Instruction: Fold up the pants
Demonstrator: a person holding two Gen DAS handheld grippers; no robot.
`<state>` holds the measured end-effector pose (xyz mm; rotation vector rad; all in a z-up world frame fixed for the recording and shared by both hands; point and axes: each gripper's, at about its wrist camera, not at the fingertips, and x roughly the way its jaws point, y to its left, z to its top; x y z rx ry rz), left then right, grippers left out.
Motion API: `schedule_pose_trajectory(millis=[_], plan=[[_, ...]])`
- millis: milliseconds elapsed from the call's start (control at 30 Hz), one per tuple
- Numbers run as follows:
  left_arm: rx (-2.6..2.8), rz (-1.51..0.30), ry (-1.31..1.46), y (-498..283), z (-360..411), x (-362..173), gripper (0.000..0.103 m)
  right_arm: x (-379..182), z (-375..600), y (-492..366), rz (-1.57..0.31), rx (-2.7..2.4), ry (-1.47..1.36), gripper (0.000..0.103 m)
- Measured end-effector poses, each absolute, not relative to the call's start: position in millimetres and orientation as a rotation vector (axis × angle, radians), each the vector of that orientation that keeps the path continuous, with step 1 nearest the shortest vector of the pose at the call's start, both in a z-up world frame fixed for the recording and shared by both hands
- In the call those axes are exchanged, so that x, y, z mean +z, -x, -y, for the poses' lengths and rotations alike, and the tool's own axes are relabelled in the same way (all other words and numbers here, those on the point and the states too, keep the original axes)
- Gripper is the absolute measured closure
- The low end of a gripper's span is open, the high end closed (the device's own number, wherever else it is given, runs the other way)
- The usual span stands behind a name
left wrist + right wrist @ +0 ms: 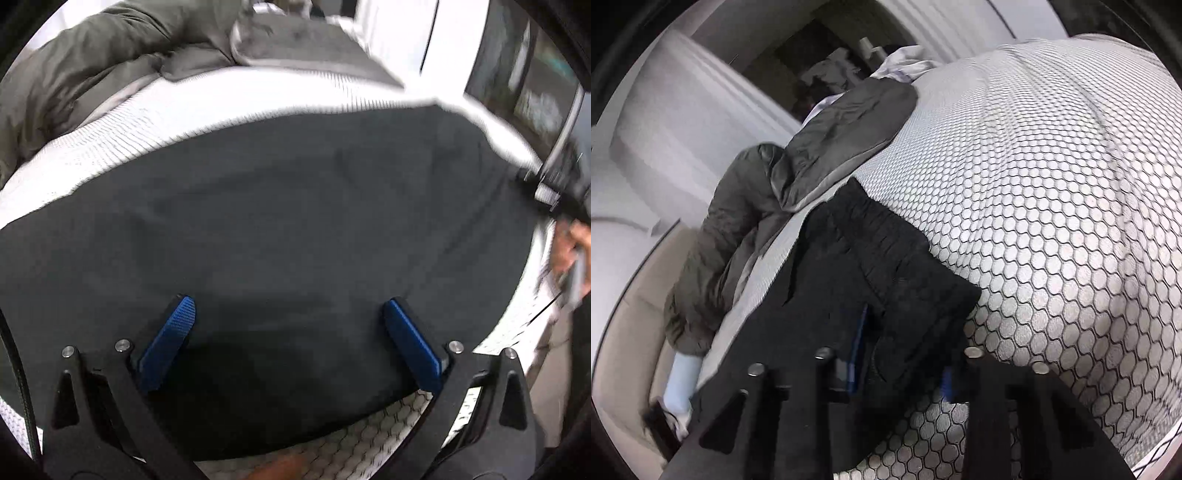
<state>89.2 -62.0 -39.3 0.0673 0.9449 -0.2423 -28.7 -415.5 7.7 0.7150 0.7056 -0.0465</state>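
Observation:
Dark pants [280,206] lie spread flat across a bed with a white honeycomb-patterned cover [155,122]. My left gripper [288,302] hovers open just above the near part of the fabric, blue pads [173,332] wide apart with nothing between them. In the right wrist view the gathered elastic waistband end of the pants [886,243] is bunched between the fingers of my right gripper [903,365], which is shut on the cloth; its blue pads [857,347] are mostly buried in fabric. That gripper and a hand [567,251] show blurred at the right edge of the left wrist view.
An olive-grey jacket [716,251] and a grey cushion [846,136] lie along the far side of the bed. More honeycomb cover [1052,221] stretches beside the pants. White cupboard fronts [665,122] and a pale floor [624,343] border the bed.

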Motion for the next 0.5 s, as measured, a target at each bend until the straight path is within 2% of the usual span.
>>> schedule_pose_trajectory(millis=[33, 200, 300, 500], plan=[[-0.233, -0.935, -0.094, -88.4, 66.1, -41.7, 0.0, 12.8, 416.5, 32.4, -0.693, -0.05, -0.716, 0.084], [-0.268, -0.924, 0.013, -83.5, 47.9, -33.9, 0.001, 68.1, 378.5, 35.3, -0.641, -0.035, -0.523, 0.088], [-0.268, -0.892, 0.146, -72.0, 6.9, -23.5, 0.001, 101.7, 337.4, 27.9, -0.617, 0.03, -0.432, 0.089], [-0.144, -0.846, 0.239, -46.2, -88.7, -10.8, 0.001, 151.1, 203.0, -9.6, -0.595, 0.287, -0.263, 0.089]])
